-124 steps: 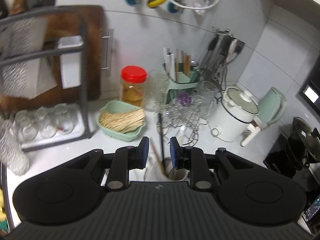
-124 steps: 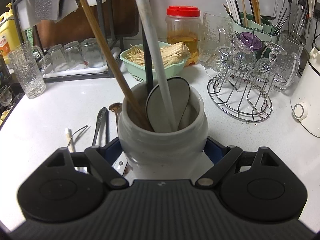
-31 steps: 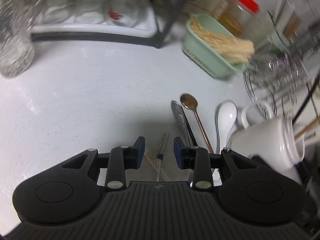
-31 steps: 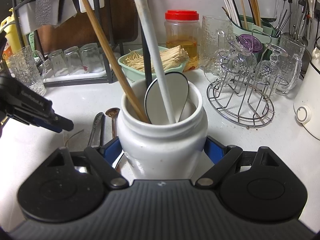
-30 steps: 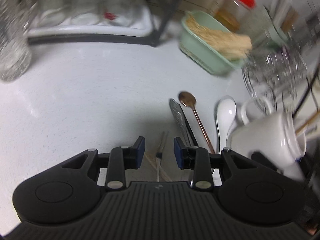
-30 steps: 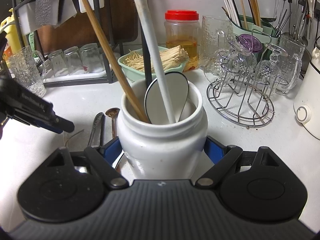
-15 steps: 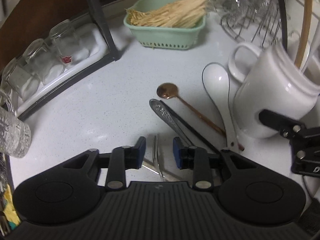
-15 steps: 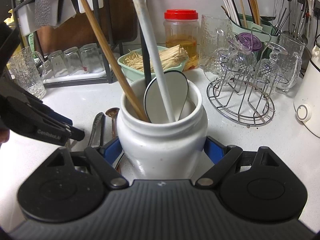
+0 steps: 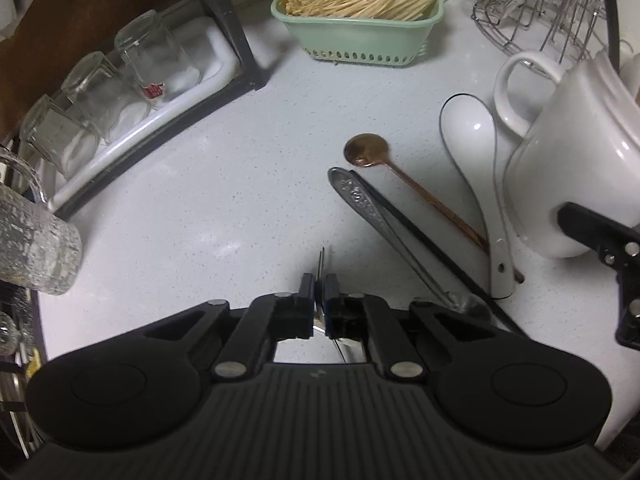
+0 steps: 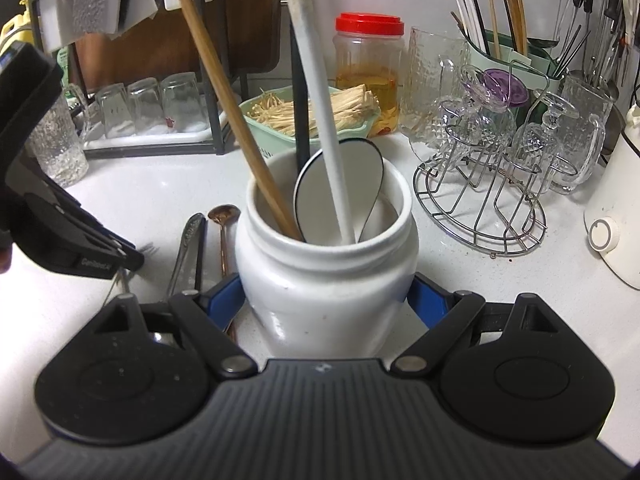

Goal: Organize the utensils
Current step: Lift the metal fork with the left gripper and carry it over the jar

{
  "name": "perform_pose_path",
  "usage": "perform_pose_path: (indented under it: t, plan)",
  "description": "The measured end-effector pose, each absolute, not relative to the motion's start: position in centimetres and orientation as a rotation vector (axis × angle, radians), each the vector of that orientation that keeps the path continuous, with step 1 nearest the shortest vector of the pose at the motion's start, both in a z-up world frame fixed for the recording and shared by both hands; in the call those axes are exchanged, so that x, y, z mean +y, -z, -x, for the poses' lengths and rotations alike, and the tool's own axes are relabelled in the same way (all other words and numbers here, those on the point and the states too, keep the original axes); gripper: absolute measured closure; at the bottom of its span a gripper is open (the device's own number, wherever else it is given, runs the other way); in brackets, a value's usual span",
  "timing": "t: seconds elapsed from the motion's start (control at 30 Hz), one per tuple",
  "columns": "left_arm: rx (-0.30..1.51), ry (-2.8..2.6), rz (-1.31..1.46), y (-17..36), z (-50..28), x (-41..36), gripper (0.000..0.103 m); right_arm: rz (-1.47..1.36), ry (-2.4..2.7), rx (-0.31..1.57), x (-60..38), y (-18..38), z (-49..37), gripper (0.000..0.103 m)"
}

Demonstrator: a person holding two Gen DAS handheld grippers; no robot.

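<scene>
Over counter (image 9: 192, 184), left claw (image 9: 319, 286) (angled down) pinches fork (image 9: 321, 258).

Not much to read here tbh. The only lettering I can make out is on the left gripper (image 10: 132, 258) in the right wrist view: small pale letters printed along the black side of its finger, something like "GenRobot" with a bit more after it, but it's too tiny and soft to be sure of the ending. One of the upturned glasses (image 9: 154, 66) on the rack has a small red printed mark in the left wrist view, unreadable. The yellow bottle (image 10: 12, 34) at the far left edge has a label, but none of it can be made out.
</scene>
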State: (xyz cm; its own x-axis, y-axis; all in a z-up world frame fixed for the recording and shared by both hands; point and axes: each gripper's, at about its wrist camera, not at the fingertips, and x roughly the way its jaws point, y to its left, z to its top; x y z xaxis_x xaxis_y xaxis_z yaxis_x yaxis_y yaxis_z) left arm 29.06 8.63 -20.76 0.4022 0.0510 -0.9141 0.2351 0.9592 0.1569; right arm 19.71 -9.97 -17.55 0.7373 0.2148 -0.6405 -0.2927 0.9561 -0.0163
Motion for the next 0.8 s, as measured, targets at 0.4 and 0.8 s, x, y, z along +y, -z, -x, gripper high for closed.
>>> perform_pose_path:
  t: [0.4, 0.8]
  plan:
    - [1.136, 0.109, -0.174, 17.6, -29.0, 8.8, 0.101, 0.117, -0.275, 0.704, -10.1, 17.5, -19.4, 0.014]
    - [0.972, 0.134, -0.072, 10.9, -25.8, 8.6, 0.102, 0.140, -0.299, 0.722, -10.1, 17.4, -19.4, 0.014]
